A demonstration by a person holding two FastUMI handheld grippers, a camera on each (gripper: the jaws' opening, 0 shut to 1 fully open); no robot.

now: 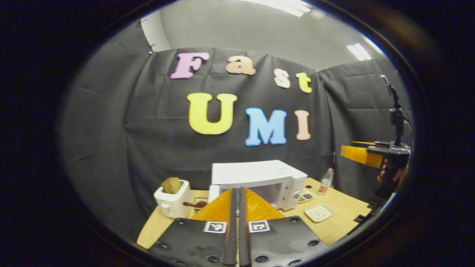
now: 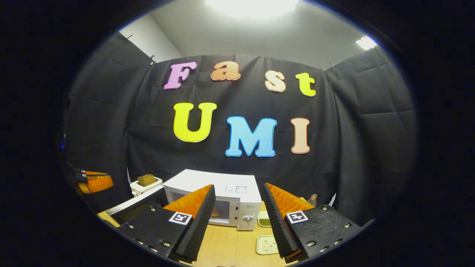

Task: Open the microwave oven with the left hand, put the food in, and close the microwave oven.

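Observation:
The white microwave stands at the back of the wooden table. In the right gripper view the microwave has its door swung out to the left, and something brownish lies inside the cavity. My left gripper is shut with nothing between its fingers, raised in front of the microwave. My right gripper is open and empty, also held above the table facing the microwave. The right gripper shows far right in the left gripper view, held by a hand. The left gripper shows far left in the right gripper view.
A white toaster with bread in it stands left of the microwave. Right of the microwave are a small dish of food, a white plate and a bottle. A camera stand rises at the far right.

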